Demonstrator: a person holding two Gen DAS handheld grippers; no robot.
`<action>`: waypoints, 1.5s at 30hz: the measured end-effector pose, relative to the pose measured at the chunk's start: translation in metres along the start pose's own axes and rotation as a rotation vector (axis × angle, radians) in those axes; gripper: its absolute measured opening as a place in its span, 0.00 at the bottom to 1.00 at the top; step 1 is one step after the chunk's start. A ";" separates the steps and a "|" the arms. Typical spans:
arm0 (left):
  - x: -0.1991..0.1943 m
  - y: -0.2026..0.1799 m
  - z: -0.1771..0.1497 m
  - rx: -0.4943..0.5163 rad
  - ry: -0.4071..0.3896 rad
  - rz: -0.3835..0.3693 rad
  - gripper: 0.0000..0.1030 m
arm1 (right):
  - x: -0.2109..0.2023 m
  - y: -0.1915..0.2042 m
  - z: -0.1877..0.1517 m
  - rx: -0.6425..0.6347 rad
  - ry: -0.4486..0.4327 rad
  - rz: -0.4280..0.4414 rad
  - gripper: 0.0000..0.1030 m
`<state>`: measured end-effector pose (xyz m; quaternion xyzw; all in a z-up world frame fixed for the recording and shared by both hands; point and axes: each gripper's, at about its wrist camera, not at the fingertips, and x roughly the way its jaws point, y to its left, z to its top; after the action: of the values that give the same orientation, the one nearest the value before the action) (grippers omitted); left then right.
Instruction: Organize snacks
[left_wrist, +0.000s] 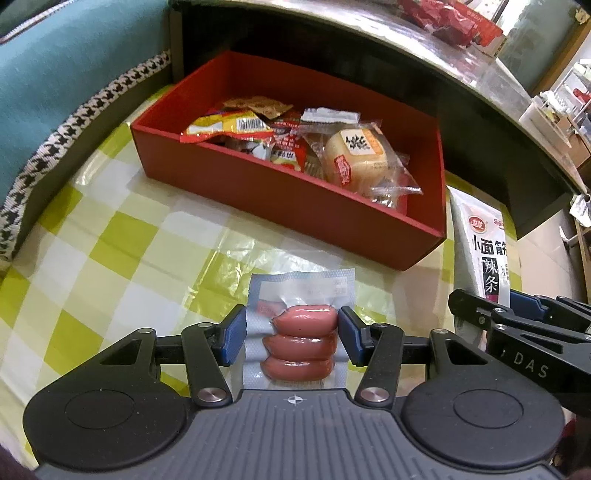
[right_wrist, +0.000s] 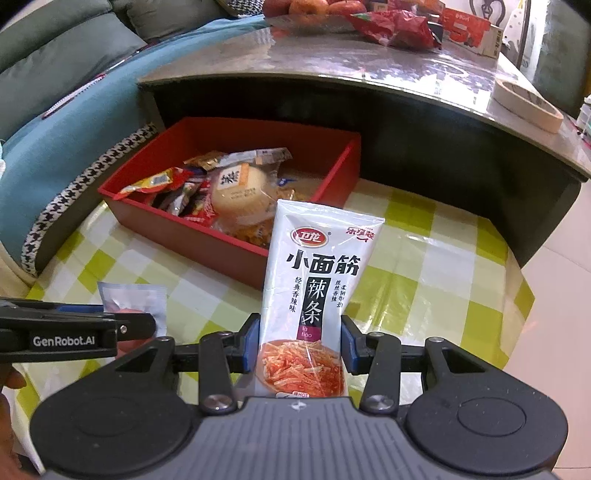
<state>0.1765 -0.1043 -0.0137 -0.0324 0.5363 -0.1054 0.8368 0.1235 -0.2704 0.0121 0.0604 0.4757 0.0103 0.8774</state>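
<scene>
The left hand-held gripper (left_wrist: 291, 339) is clamped on a clear vacuum-sealed pack of three pink sausages (left_wrist: 299, 341), its blue pads pressing both sides, above the green-and-white checked table (left_wrist: 110, 240). The right hand-held gripper (right_wrist: 299, 341) is clamped on a tall white plastic spicy-strip snack pouch (right_wrist: 314, 288), held upright. Toward the table's far edge sits a red rectangular cardboard box (left_wrist: 280, 199), holding a wrapped round pale bun (left_wrist: 356, 155) and mixed snack packets (left_wrist: 236, 127).
</scene>
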 end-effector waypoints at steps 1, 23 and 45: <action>-0.002 0.000 0.001 0.000 -0.005 -0.001 0.59 | -0.001 0.001 0.000 0.000 -0.003 0.002 0.45; -0.023 -0.002 0.034 -0.009 -0.112 0.005 0.59 | -0.008 0.019 0.030 -0.002 -0.073 0.037 0.45; -0.015 -0.001 0.082 -0.012 -0.164 0.036 0.59 | 0.008 0.015 0.070 0.039 -0.117 0.040 0.45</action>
<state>0.2447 -0.1070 0.0345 -0.0362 0.4671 -0.0842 0.8795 0.1866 -0.2618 0.0450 0.0872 0.4226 0.0150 0.9020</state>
